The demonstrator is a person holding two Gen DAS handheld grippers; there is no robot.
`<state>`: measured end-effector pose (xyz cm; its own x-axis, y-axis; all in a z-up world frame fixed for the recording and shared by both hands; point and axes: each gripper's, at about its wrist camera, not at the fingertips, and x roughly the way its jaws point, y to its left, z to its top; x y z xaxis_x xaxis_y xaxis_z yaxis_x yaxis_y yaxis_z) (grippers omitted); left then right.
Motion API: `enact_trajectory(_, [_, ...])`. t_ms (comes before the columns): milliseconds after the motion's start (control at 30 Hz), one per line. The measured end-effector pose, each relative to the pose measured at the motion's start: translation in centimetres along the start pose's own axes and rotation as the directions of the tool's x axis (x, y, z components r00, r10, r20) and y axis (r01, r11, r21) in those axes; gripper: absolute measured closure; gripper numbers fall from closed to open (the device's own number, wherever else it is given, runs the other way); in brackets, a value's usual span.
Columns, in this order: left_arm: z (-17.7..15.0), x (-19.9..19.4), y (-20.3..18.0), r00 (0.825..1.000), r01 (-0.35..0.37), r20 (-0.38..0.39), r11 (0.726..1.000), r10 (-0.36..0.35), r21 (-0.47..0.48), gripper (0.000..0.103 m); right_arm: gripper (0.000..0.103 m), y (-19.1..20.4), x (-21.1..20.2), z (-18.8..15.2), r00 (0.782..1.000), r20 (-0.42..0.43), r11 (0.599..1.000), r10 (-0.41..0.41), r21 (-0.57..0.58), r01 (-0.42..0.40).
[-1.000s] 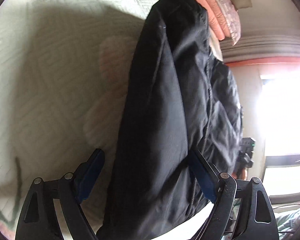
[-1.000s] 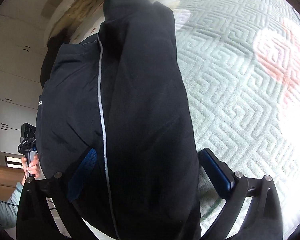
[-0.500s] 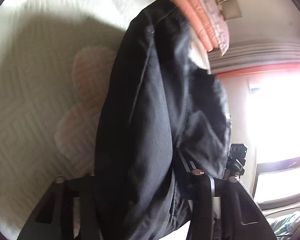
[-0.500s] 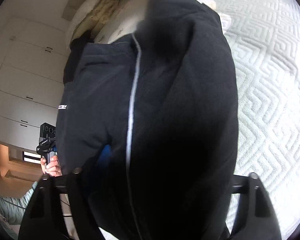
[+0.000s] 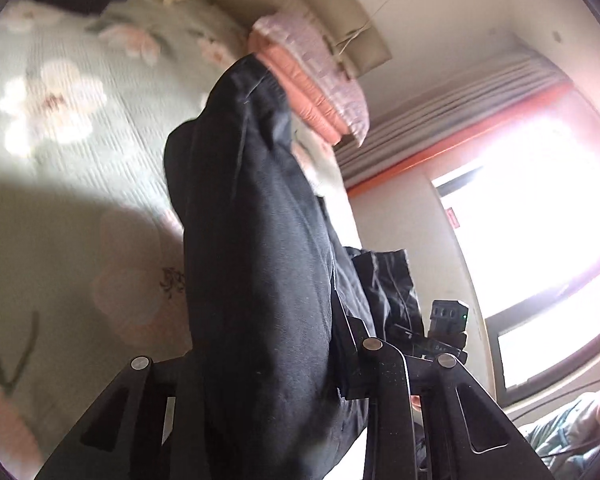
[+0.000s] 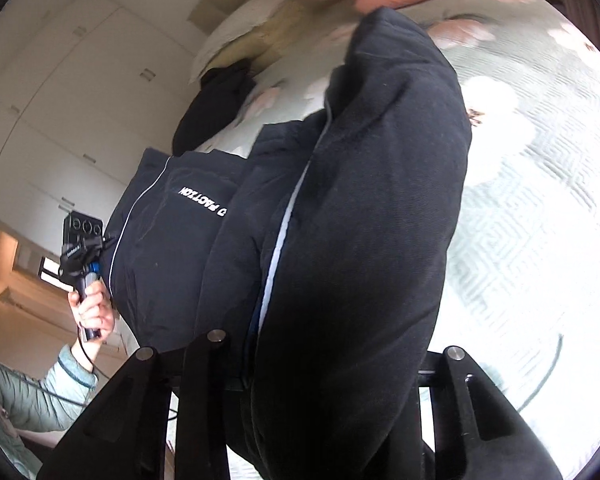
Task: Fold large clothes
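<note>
A large black jacket [image 5: 256,240] with a white zip line and white lettering [image 6: 340,208] hangs lifted above the pale green quilted bed [image 5: 72,168]. My left gripper [image 5: 260,364] is shut on one part of its edge; the cloth hides the fingertips. My right gripper [image 6: 312,360] is shut on another part of the jacket, fingertips also buried in cloth. The jacket's far end still reaches the bed near the pillows. The other gripper shows in each view, the right one in the left wrist view [image 5: 446,324] and the left one in the right wrist view [image 6: 80,248].
Folded pink quilts [image 5: 312,88] lie at the head of the bed [image 6: 520,200]. Another dark garment [image 6: 216,104] lies on the bed's far side. White wardrobes [image 6: 60,100] stand at the left, a bright window [image 5: 540,220] at the right.
Both grippers closed on the jacket and lifted it up off the bed; the views tilted upward toward the headboard and walls.
</note>
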<state>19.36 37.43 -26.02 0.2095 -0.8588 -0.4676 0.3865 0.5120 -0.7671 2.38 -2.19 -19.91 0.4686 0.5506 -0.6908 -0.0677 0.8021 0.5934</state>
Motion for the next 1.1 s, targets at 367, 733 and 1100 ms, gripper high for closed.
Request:
enact_trajectory(367, [-3.4,-17.2,5.0,1.0,0.017,0.026,1.0,-0.016,-0.026,0.071,0.064,18.1,6.0,-5.7,1.0,0.023,1.0,-0.007,-0.018,0.007])
enact_trajectory(733, [-13.3,-22.3,22.3,0.995,-0.073,-0.089,0.967,0.052,-0.243,0.064,0.056,17.6,18.1,-14.4,0.982,-0.087,0.972,-0.171,0.146,0.182])
enact_trajectory(1100, [-15.7,-29.8,26.8,0.972,-0.233,-0.072,0.873,0.224,-0.428,0.045,0.044,16.3,15.2,-13.1,0.957,-0.161,0.93,-0.243,0.241,0.277])
